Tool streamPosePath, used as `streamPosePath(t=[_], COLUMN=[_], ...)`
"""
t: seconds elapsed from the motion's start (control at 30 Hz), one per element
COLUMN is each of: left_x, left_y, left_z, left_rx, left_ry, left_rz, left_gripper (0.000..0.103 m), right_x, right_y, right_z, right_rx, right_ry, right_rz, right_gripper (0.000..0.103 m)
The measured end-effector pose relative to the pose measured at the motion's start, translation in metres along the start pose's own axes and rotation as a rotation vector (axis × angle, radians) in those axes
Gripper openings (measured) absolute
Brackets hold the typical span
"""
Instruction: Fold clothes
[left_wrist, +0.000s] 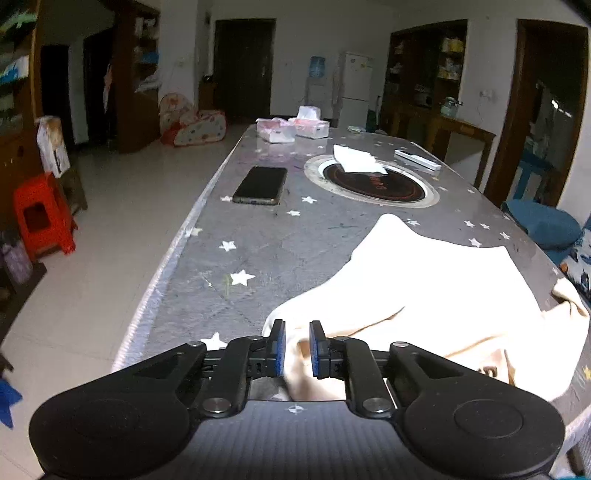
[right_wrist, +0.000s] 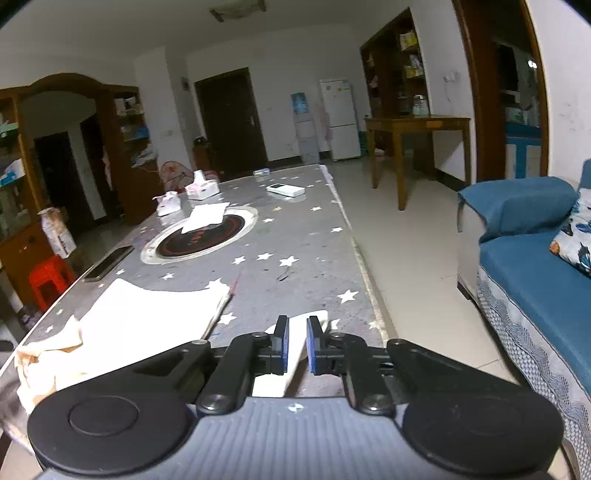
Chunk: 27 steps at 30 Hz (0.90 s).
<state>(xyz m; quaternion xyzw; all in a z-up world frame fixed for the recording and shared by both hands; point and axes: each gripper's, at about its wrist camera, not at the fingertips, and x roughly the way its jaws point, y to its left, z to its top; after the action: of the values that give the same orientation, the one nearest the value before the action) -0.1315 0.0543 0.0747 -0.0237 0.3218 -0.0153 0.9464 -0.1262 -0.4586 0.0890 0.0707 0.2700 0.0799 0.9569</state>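
The left gripper (left_wrist: 297, 345) has two black fingers with blue pads (left_wrist: 279, 341). A small gap shows between the pads, and a bit of the soft cream-white cloth garment (left_wrist: 424, 291) sits in that gap. The pads look close to the cloth, but I cannot tell if they pinch it or just hover over it.

The right gripper (right_wrist: 297, 345) looks the same. Its blue pads (right_wrist: 283, 345) stand a little apart, with a narrow white strip of the garment (right_wrist: 295, 343) between them. Here too I cannot tell if the cloth is held tight.

The garment lies on the near end of the long grey table with white stars (left_wrist: 258, 258). Part of it lies flat and smooth. The near part is bunched and wrinkled, and one side droops over the table edge.

The cloth looks light, thin and floppy. It will bend and sag, not stay stiff. It should not break, but it could slide on the shiny table top. The best places to hold it are the edges and corners, one in each gripper, so it stays spread out.

Farther away on the table lie a black flat phone (left_wrist: 260, 184), a round dark cooker ring (left_wrist: 371, 182) with a white tissue (left_wrist: 356, 160) on it, and white tissue boxes (left_wrist: 312, 125).
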Motion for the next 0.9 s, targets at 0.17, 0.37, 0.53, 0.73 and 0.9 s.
streamPosePath(t=[0.17,0.37,0.53,0.73,0.9], left_x=[-0.019,-0.018,-0.008,0.003,-0.006], left_y=[-0.032,-0.079,-0.100,-0.107,-0.103], left_z=[-0.007,-0.026,-0.036,-0.042,-0.038], left_rx=[0.090,0.197,0.236,0.270,0.290], left_ry=[-0.015,0.034,0.073,0.097,0.060], left_rz=[-0.160,-0.305,-0.335,-0.355,-0.367], left_gripper=[0.026,0.037,0.042,0.014,0.007], right_x=[0.007,0.012,0.013,0.017,0.021], right_y=[0.029,0.088,0.135,0.181,0.186], right_z=[-0.005,-0.022,-0.048,-0.078,-0.090], right_rx=[-0.093,-0.296,-0.487,-0.697,-0.756], right_ry=[0.056,0.155,0.205,0.250,0.266], right_rz=[0.160,0.380,0.472,0.524,0.482], right_gripper=[0.026,0.034,0.037,0.037,0.008])
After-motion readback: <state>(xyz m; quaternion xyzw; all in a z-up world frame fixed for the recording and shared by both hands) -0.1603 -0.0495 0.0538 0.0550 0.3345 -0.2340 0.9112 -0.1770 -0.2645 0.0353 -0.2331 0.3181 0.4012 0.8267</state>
